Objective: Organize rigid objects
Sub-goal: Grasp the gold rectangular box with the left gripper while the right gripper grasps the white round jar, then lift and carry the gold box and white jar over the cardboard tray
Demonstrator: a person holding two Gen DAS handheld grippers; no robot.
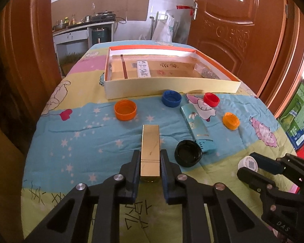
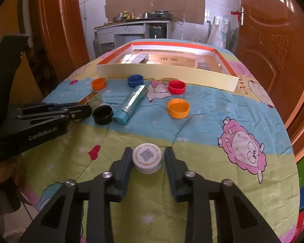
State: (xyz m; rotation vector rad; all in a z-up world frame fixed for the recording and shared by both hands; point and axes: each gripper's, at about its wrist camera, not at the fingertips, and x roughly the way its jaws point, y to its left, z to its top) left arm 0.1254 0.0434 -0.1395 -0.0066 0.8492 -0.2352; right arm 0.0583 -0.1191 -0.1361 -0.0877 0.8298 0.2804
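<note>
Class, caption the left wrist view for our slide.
Left gripper clamps a gold box; bottle caps lie before the open tray.

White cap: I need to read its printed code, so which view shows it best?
The right wrist view: the white cap sits close between the right gripper fingers, printed top facing the camera. The left wrist view shows it small, at the edge, partly hidden.

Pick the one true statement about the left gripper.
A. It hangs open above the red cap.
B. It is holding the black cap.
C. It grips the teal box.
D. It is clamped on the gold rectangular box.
D. In the left wrist view the left gripper has both fingers pressed flat against the sides of the gold rectangular box, while the black cap lies free beside it.
</note>
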